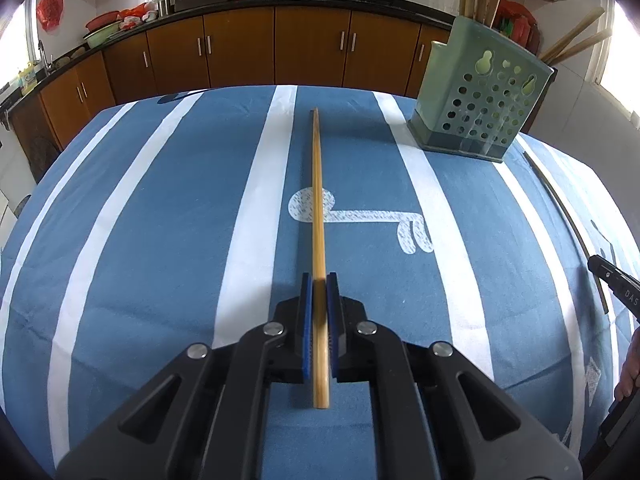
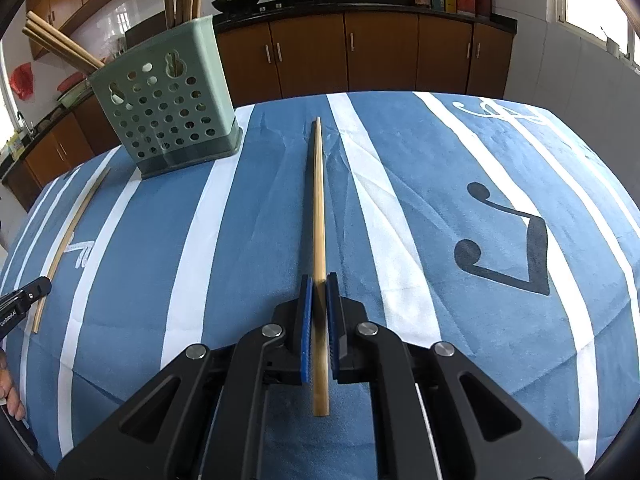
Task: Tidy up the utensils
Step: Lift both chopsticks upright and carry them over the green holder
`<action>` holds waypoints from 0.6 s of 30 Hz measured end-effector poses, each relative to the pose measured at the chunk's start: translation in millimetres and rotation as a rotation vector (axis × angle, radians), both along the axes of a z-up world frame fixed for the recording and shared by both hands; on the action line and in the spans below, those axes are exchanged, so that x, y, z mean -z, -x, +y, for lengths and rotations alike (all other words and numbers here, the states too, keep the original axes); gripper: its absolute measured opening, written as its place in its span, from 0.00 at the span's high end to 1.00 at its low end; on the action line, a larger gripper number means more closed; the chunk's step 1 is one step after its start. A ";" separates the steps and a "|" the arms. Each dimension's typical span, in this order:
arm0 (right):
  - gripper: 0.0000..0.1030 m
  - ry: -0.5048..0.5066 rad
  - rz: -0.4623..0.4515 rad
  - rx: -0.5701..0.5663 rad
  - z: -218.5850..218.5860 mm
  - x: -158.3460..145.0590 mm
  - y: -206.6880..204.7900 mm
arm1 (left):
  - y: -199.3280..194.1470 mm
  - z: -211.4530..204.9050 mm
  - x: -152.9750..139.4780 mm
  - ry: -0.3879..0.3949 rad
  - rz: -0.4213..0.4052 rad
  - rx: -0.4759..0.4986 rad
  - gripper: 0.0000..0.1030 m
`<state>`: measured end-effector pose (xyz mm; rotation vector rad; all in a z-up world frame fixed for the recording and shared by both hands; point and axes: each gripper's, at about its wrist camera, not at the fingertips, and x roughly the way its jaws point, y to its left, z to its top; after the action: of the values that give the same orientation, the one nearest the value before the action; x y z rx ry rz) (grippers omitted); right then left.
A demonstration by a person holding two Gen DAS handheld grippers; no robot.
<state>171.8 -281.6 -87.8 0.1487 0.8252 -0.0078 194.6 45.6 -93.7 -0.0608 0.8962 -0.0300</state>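
Because each gripper, left [image 1: 319, 286] and right [image 2: 319, 286], clamps one chopstick [image 1: 318, 216] [image 2: 319, 216] lengthwise, both tips point forward for insertion into the holder [image 1: 478, 96].

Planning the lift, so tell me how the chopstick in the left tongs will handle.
The chopstick looks thin, straight wood: probably stiff and light. The left tongs clamp it near one end, so its long tip may droop or pivot. Its slim shaft would likely roll on the tablecloth.
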 end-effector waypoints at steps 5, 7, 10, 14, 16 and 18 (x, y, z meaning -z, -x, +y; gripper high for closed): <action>0.92 -0.024 -0.081 0.015 -8.6 -26.2 4.8 | 2.3 2.7 -22.1 0.006 -0.056 -0.001 0.92; 0.92 -0.030 -0.106 0.019 -11.5 -34.1 5.8 | 3.4 3.0 -32.5 0.010 -0.083 0.001 0.92; 0.92 -0.038 -0.144 0.027 -15.3 -45.9 7.8 | 5.1 2.1 -45.6 0.013 -0.116 0.003 0.92; 0.92 -0.047 -0.180 0.034 -17.8 -56.1 9.8 | 8.4 2.5 -64.2 0.025 -0.166 0.000 0.93; 0.92 -0.050 -0.196 0.038 -19.3 -61.0 11.1 | 10.4 2.8 -75.3 0.038 -0.198 -0.004 0.93; 0.92 -0.055 -0.212 0.041 -21.4 -66.4 12.0 | 13.3 3.2 -86.8 0.050 -0.235 -0.008 0.93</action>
<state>159.8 -303.0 -21.4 0.2140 0.6113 -0.0077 181.3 48.8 -6.9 -0.1052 0.6603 -0.0515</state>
